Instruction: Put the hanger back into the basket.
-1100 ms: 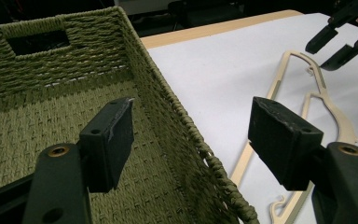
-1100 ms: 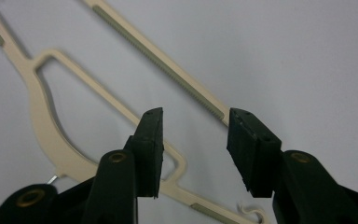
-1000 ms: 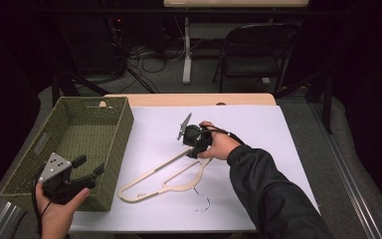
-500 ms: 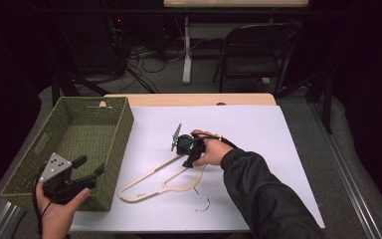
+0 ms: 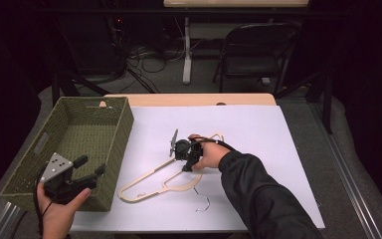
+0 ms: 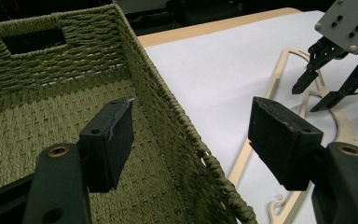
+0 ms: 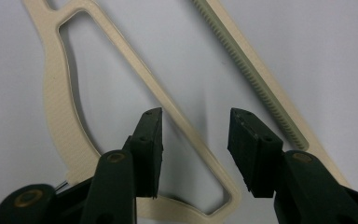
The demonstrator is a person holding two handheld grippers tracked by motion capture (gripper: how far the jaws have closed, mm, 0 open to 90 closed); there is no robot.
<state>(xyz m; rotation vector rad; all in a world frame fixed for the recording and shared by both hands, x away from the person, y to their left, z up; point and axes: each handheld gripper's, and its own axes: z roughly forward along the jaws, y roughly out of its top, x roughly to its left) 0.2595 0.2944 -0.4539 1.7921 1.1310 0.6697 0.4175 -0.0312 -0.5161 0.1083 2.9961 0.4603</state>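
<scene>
1. This looks like a lab or recording studio: black surroundings close in on a lit counter point(image 5: 258, 124) covered in white.
2. Loose cables point(image 5: 149, 52) trail over the grey floor point(image 5: 204, 84) behind.
3. A folding chair point(image 5: 256, 52) (metal, dark) stands nearby.

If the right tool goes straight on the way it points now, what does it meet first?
Probably the cream hanger: the open right tool points down at it, one thin bar running between its jaws. Behind lies the white table; depth is unclear.

The white table point(image 5: 258, 129) is brightly lit from above while the room behind stays dark. The close jaws in both gripper views look soft, slightly blurred.
</scene>
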